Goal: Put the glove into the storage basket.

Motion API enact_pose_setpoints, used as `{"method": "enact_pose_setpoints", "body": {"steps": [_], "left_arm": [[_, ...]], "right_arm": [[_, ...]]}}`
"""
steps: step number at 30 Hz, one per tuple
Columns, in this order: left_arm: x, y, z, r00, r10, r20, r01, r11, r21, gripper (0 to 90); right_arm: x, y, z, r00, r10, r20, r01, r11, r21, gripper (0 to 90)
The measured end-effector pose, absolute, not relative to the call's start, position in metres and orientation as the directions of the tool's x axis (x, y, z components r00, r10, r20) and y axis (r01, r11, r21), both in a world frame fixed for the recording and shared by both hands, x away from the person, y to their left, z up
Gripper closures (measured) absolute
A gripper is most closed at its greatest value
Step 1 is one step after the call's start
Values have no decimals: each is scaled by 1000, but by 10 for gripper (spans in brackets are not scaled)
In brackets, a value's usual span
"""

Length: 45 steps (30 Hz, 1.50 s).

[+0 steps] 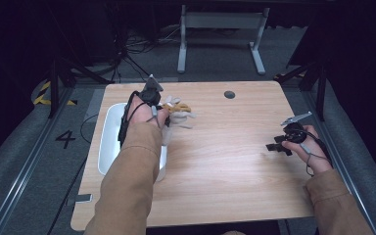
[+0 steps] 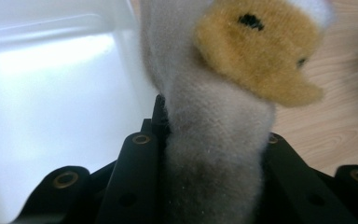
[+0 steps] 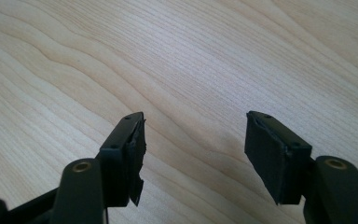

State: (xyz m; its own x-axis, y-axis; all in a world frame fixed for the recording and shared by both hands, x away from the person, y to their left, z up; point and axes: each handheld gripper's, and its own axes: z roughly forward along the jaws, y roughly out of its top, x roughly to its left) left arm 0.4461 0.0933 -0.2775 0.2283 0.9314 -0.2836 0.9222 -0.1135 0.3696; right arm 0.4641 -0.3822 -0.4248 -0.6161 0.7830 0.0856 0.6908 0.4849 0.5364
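The soft toy (image 2: 214,140) pinched in the left claw (image 2: 209,135) was fuzzy plush cloth, grey with a mustard-yellow patch above the jaws. Beside that claw, the tray (image 2: 51,93) looked like smooth, glossy white plastic. Under the right claw (image 3: 193,140) the surface (image 3: 191,60) was pale, matt wood with clear grain. Both claws' jaws were matt black, with brassy metal rivets.
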Motion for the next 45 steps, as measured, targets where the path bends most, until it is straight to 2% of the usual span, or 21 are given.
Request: {"method": "enact_pose_setpoints", "body": {"steps": [13, 21, 28, 36, 45], "left_arm": [[441, 119, -278, 93, 947, -307, 931, 26, 364, 726], [444, 131, -281, -25, 951, -309, 917, 145, 371, 726], [446, 140, -284, -110, 952, -285, 914, 209, 348, 723], [445, 151, -301, -184, 941, -283, 901, 277, 335, 721], [444, 156, -312, -203, 931, -302, 895, 302, 329, 719]], "right_arm": [[475, -372, -422, -628, 774, 78, 680, 497, 539, 382], [478, -370, -421, -632, 770, 83, 676, 496, 545, 375], [479, -371, -422, -633, 770, 81, 676, 499, 543, 374], [479, -370, -423, -628, 774, 81, 679, 495, 542, 367], [478, -369, -424, -630, 772, 77, 679, 501, 536, 360]]}}
